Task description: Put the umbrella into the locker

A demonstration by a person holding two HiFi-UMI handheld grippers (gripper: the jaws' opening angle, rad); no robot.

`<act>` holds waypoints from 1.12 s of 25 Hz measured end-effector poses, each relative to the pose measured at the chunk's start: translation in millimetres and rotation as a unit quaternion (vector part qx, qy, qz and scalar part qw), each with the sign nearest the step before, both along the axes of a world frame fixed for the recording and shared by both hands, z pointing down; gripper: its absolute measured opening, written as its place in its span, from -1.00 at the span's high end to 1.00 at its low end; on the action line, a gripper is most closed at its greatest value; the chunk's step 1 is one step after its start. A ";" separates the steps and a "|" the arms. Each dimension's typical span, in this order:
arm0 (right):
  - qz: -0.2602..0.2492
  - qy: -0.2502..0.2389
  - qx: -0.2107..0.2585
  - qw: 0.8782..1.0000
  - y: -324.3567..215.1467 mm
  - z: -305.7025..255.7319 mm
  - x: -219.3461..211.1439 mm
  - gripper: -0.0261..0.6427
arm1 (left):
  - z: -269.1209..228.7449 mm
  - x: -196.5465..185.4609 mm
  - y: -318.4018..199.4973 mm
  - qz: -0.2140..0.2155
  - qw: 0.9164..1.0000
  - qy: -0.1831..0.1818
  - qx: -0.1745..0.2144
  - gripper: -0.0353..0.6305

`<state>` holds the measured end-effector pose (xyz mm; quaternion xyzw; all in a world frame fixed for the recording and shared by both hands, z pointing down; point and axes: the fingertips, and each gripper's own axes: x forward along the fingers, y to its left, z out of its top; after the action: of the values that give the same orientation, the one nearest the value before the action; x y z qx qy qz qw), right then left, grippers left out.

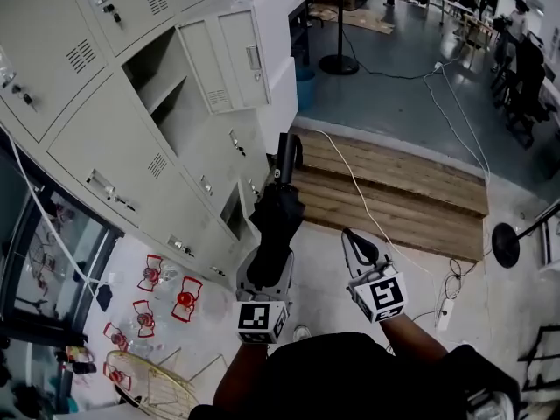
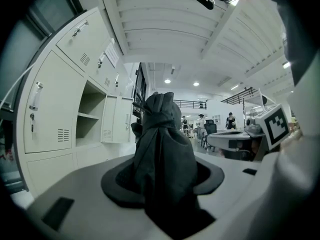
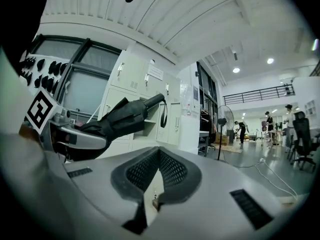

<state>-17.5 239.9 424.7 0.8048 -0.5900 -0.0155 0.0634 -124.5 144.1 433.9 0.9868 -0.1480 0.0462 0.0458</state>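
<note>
Two grippers are showing in the head view: the left gripper [image 1: 269, 269] is clamping the folded black umbrella [image 1: 280, 208], whose handle end is pointing past the open locker [image 1: 162, 81], outside it, while the right gripper [image 1: 353, 239] is hovering farther from that locker. Left gripper view: the jaws are pressing on the umbrella's fabric [image 2: 162, 149], short of the open locker [image 2: 90, 119]. Right gripper view: the jaws are meeting at their tips, holding nothing, and the umbrella [image 3: 120, 116] is crossing before the locker.
</note>
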 end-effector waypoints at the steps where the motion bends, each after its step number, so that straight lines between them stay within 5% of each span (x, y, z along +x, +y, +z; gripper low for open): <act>1: -0.002 0.005 0.000 1.000 -6.8 -1.3 -2.0 0.93 | 0.6 -2.4 -6.9 0.002 1.000 -0.005 0.006 0.21; 13: -0.027 0.020 0.009 0.999 -75.1 -12.2 11.0 0.93 | -1.4 3.2 -63.8 -0.017 0.999 0.004 0.026 0.21; 28: -0.106 0.013 0.028 0.994 -163.6 -14.3 95.3 0.93 | -12.8 75.1 -119.1 -0.085 0.996 0.012 0.035 0.21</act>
<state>77.9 76.3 410.4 0.7389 -0.6705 -0.0490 0.0466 -49.4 24.9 421.1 0.9722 -0.2321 0.0249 0.0170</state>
